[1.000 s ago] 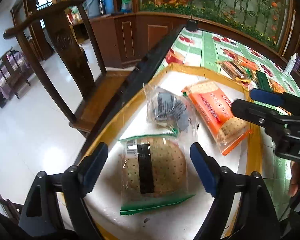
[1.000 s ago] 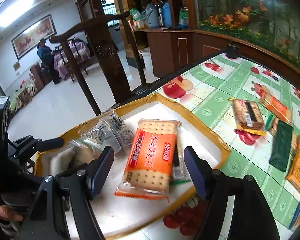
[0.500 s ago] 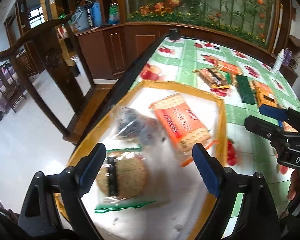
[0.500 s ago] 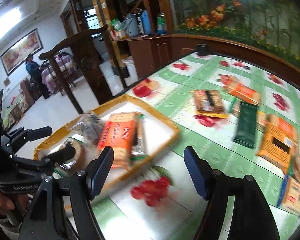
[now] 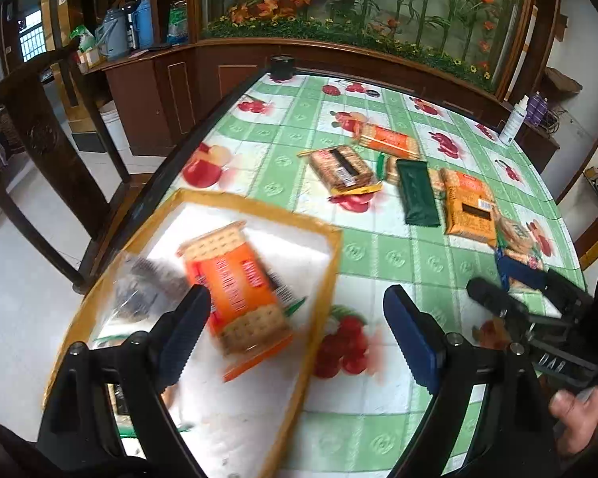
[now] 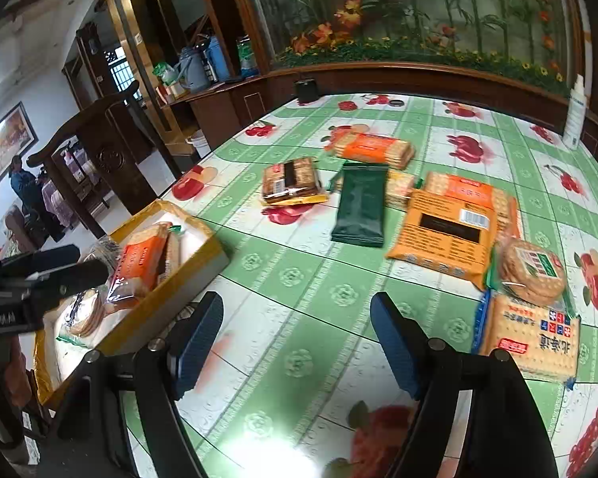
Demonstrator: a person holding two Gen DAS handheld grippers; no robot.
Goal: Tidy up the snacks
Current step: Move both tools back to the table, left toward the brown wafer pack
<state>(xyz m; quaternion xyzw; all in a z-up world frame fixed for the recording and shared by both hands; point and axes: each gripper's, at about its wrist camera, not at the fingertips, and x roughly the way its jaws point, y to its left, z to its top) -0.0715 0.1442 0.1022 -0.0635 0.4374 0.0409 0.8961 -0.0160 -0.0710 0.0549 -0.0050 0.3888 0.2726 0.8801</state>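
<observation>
A yellow-rimmed white box (image 5: 327, 275) (image 6: 203, 263) sits at the table's left edge and holds an orange cracker pack (image 5: 235, 290) (image 6: 139, 263), a clear bag of dark snacks (image 5: 139, 294) and a round cracker pack (image 6: 85, 314). Loose snacks lie on the tablecloth: a brown pack (image 5: 341, 167) (image 6: 291, 179), a dark green pack (image 5: 416, 191) (image 6: 360, 203), orange packs (image 5: 468, 207) (image 6: 446, 227) and a round pack (image 6: 534, 271). My left gripper (image 5: 295, 334) is open and empty above the box's right rim. My right gripper (image 6: 295, 342) is open and empty above bare tablecloth.
A dark wooden chair (image 5: 40, 139) stands left of the table. A wooden cabinet with artificial flowers (image 5: 339, 47) runs behind it. A white bottle (image 6: 576, 115) stands at the far right edge. A black object (image 5: 282, 67) sits at the far table end.
Both grippers have swung right and pulled back from the box. The view now takes in the loose snacks on the tablecloth. Both stay open and empty.
</observation>
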